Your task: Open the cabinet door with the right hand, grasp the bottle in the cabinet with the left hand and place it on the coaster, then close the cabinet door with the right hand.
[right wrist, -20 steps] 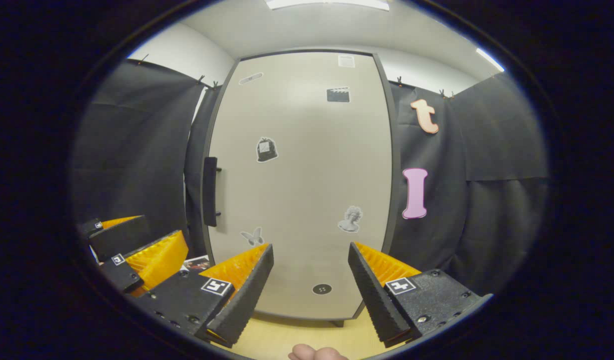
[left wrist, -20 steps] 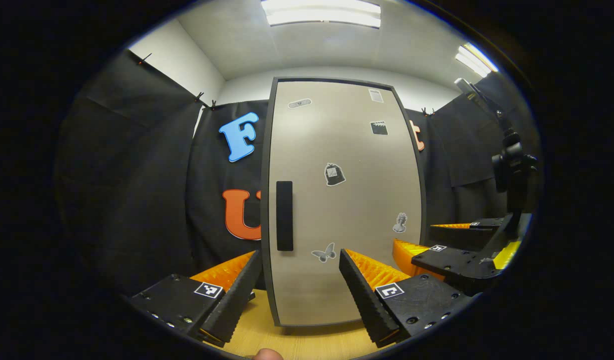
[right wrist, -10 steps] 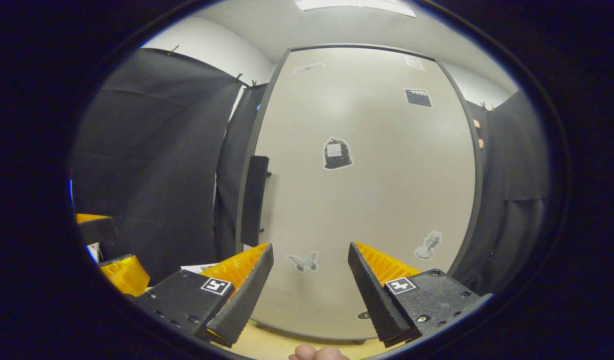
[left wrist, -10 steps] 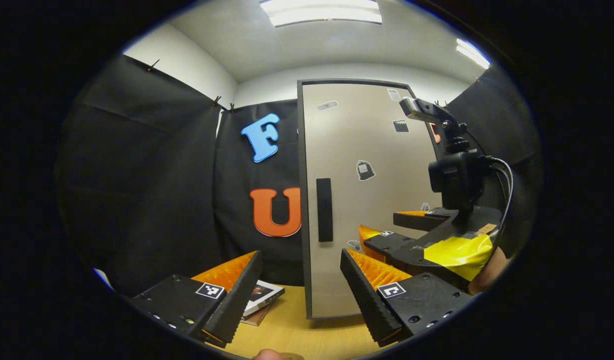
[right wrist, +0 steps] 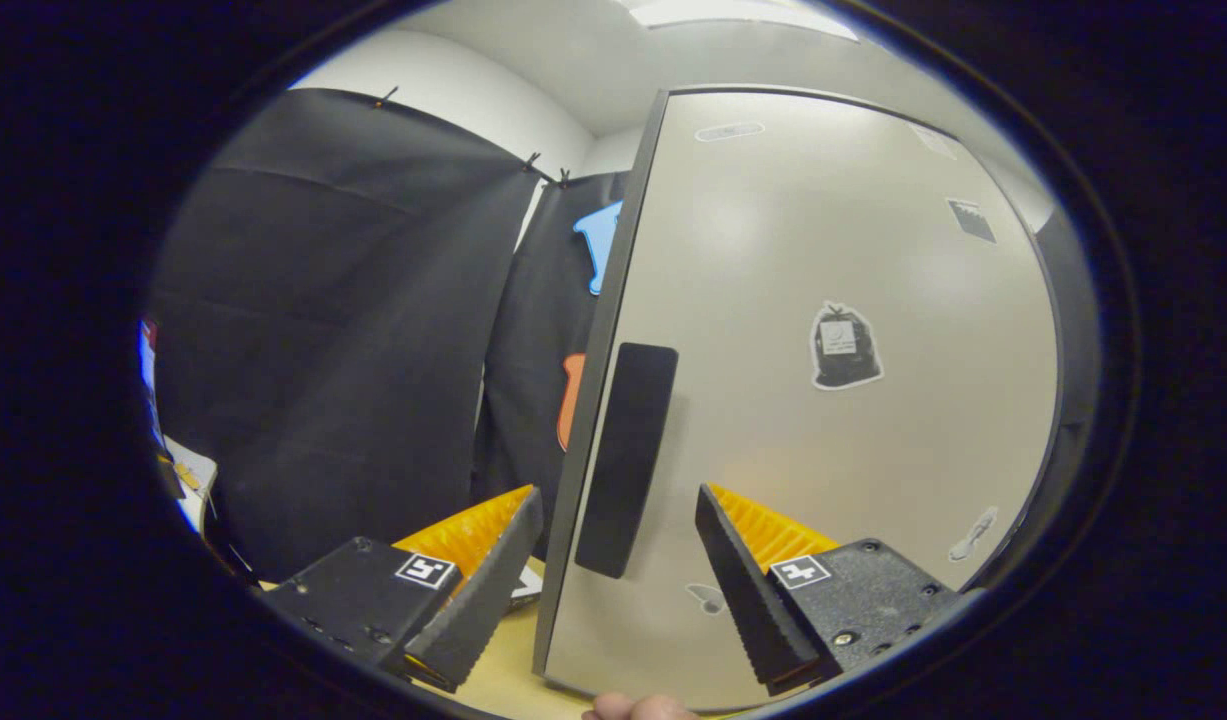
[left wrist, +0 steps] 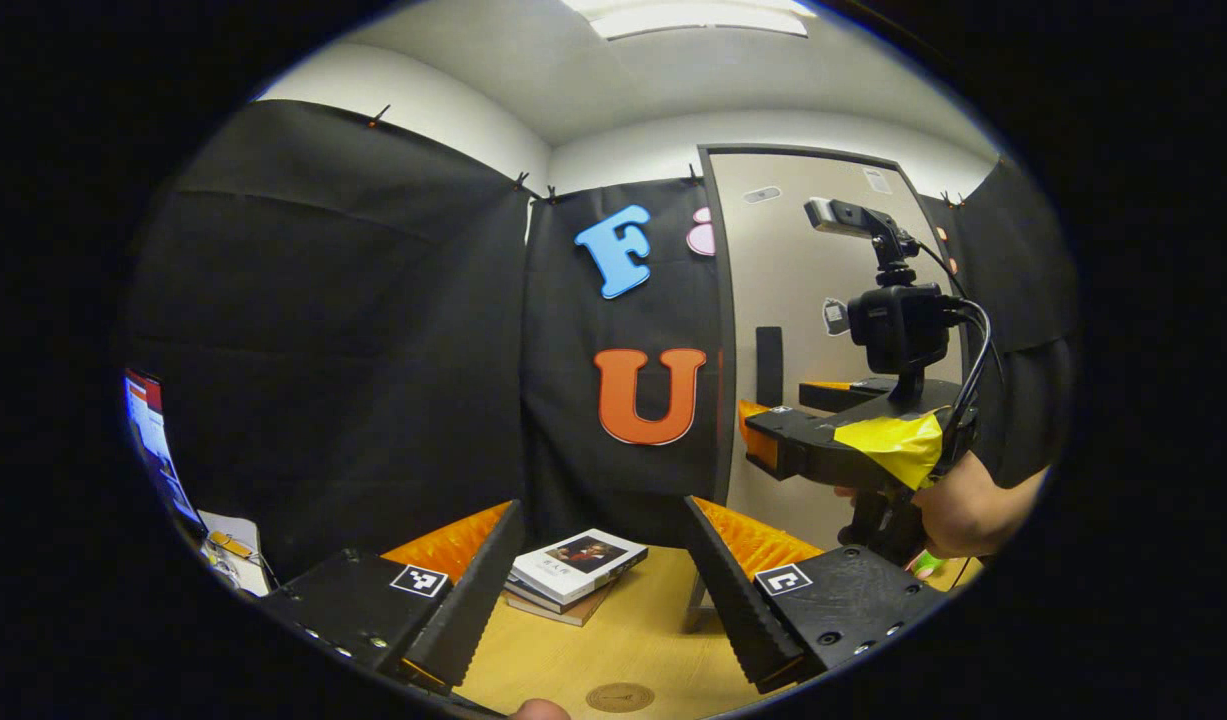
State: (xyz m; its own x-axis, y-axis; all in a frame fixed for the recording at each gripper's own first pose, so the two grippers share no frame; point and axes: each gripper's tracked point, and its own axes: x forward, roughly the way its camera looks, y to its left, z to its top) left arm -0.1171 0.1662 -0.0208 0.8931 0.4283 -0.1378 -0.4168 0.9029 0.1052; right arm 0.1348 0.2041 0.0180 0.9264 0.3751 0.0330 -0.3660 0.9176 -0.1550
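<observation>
The grey cabinet door (right wrist: pixel 823 400) stands closed and hides the cabinet's inside. Its black vertical handle (right wrist: pixel 628 455) lies just ahead of my right gripper (right wrist: pixel 613 590), in line with the gap between the open fingers, which do not touch it. In the left gripper view the same door (left wrist: pixel 813 260) and handle (left wrist: pixel 769 365) are at the right, with the right gripper (left wrist: pixel 785 418) held up to the handle by a hand (left wrist: pixel 963 510). My left gripper (left wrist: pixel 603 590) hangs open and empty over the wooden table (left wrist: pixel 653 630). A round brown coaster (left wrist: pixel 620 697) lies at the near edge.
A small stack of books (left wrist: pixel 573 565) lies on the table left of the cabinet, just beyond the left gripper's fingers. A lit screen (left wrist: pixel 153 440) and some papers (left wrist: pixel 228 540) sit at the far left. Black cloth walls close in behind.
The right gripper has closed in on the door and swung left until the handle sits ahead of its fingers. The left gripper has turned away to the left, bringing books and coaster into sight.
</observation>
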